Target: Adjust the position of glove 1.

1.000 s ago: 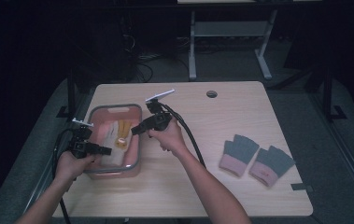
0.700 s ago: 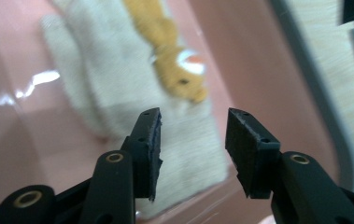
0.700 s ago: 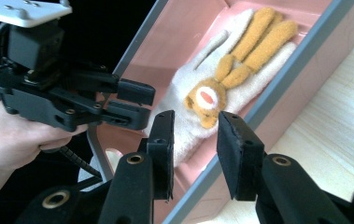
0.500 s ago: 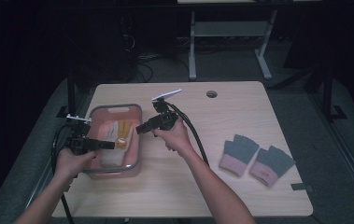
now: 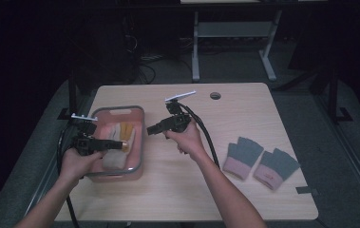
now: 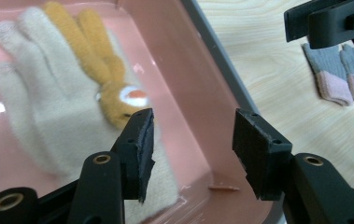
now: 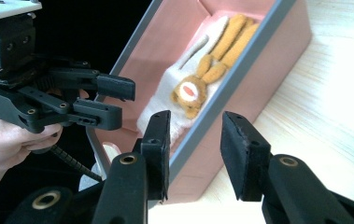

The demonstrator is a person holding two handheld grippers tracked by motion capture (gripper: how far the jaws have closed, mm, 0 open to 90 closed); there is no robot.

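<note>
Cream and orange gloves [image 6: 67, 98] lie in the pink bin [image 5: 137, 142]. L gripper [image 6: 191, 140] and R gripper [image 7: 193, 140] have just been opening; jaws are released, nothing between them. Next, go for the grey gloves [image 5: 260, 161] on the surface, and lift hands well clear of the bin rim first.

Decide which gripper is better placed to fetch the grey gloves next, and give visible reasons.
Probably the right. The right gripper hangs over bare table beside the pink bin, jaws apart and empty, on the same side as the grey gloves. The left gripper, also empty, hangs over the bin at the far side.
</note>
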